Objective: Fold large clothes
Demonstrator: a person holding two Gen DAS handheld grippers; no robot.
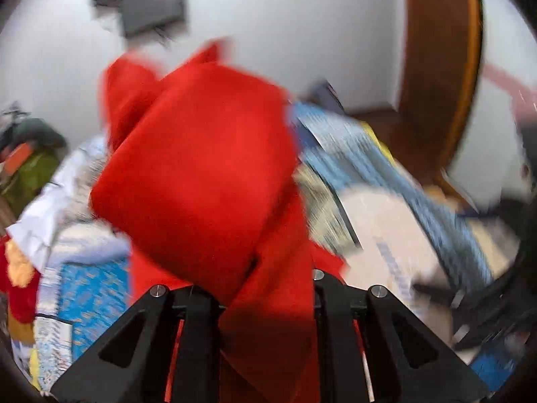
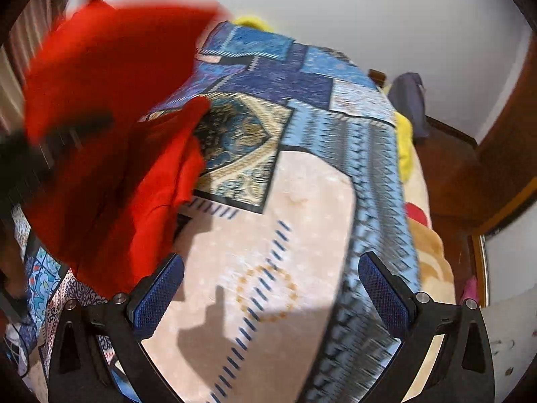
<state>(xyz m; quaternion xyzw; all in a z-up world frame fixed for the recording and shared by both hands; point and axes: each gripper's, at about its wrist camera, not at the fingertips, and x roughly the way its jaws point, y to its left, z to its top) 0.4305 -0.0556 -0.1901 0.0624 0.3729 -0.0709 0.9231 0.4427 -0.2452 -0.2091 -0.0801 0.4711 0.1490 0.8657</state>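
Observation:
A large red garment [image 1: 201, 174] hangs bunched in front of the left wrist camera. My left gripper [image 1: 265, 295] is shut on its cloth, which runs down between the black fingers and hides the pads. In the right wrist view the same red garment [image 2: 110, 127] hangs at the left above the bed [image 2: 268, 235]. Beside it my right gripper [image 2: 272, 295] stands open, blue pads [image 2: 157, 295] wide apart and nothing between them; the garment's lower edge reaches the left pad. Both views are blurred by motion.
The bed carries a beige blanket and a blue patterned quilt [image 2: 302, 77]. Piled clothes and white cloth [image 1: 57, 194] lie at the left. A yellow cloth [image 2: 404, 141] and a dark bundle [image 2: 409, 100] sit at the bed's far right. A wooden door frame [image 1: 436, 67] stands by the white wall.

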